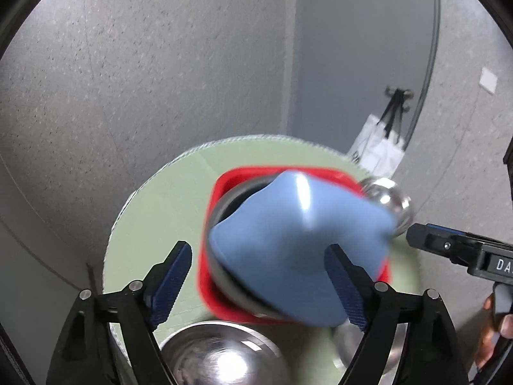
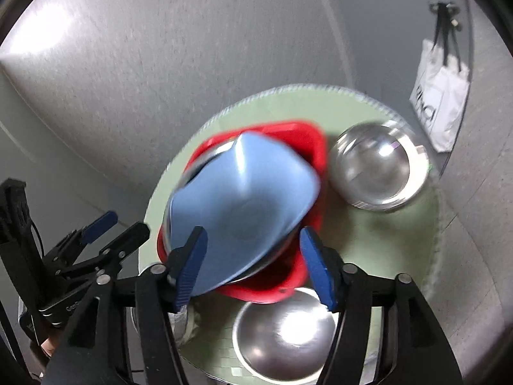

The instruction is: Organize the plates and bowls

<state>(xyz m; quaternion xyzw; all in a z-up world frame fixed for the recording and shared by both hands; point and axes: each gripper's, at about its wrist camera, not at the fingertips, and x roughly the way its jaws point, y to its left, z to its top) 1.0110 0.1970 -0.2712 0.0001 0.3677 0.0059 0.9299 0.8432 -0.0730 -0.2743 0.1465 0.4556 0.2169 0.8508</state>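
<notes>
Blue bowl (image 2: 243, 205) tilted over red tray (image 2: 315, 147), mid-table (image 2: 384, 240); steel bowls (image 2: 380, 168) near far and near edges. Left gripper (image 1: 258, 285), right gripper (image 2: 253, 266): both spread, unloaded.

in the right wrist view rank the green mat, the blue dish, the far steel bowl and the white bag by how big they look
1. green mat
2. blue dish
3. far steel bowl
4. white bag, though it hangs farther off, so it may truly be bigger.

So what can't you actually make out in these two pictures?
- What lies under the blue bowl inside the red tray: both views, the bowl covers it; only a metal rim peeks out.
- Near steel bowl: left view, cut off by the bottom edge.
- Print on the hanging white bag: too small and blurred.
- Whether either gripper touches the blue bowl: motion blur.
</notes>
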